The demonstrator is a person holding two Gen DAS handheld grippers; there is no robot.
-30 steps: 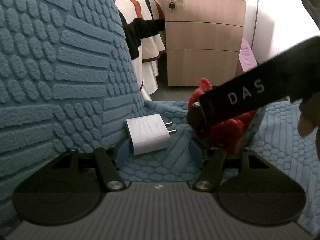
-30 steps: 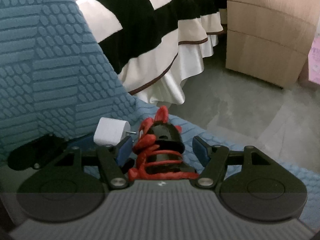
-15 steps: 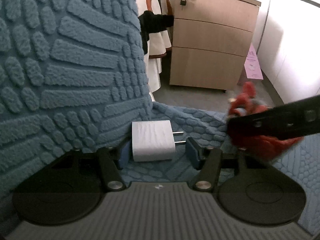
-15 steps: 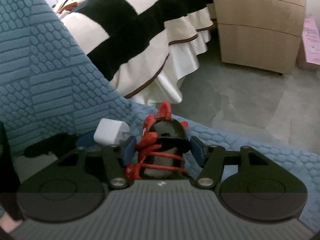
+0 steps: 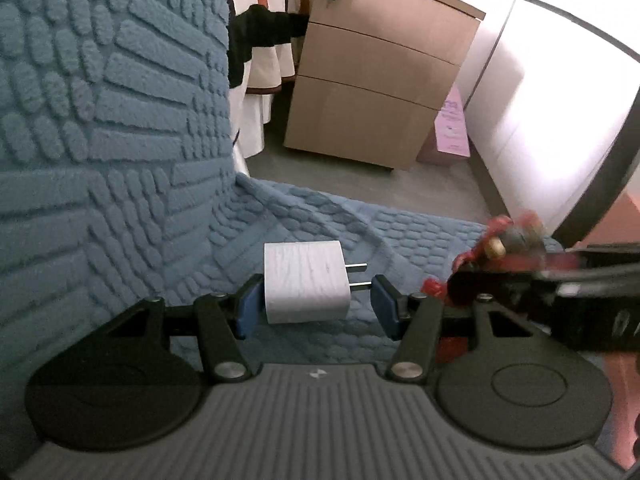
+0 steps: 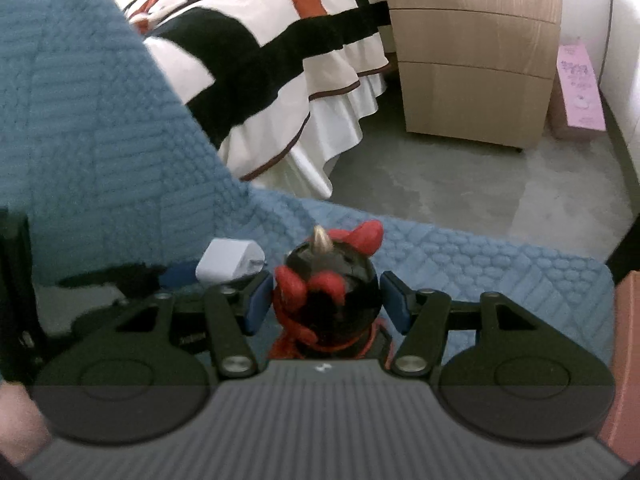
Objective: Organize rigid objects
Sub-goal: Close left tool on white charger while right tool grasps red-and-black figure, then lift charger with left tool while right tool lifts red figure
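Grip set on both sides: left gripper point(image 5: 316, 305) clamped across white charger point(image 5: 306, 281), pad to its back, other pad on the prongs; right gripper point(image 6: 323, 305) closed around black-and-red figurine point(image 6: 332, 294). Narrowed from wider a second ago. Figurine now carried rightward off the charger, above blue textured cover point(image 5: 132, 168). Both ready for sorting, probably.

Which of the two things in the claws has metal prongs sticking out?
The white charger, in the left claw. Its two prongs point sideways. The black and red toy in the right claw has none.
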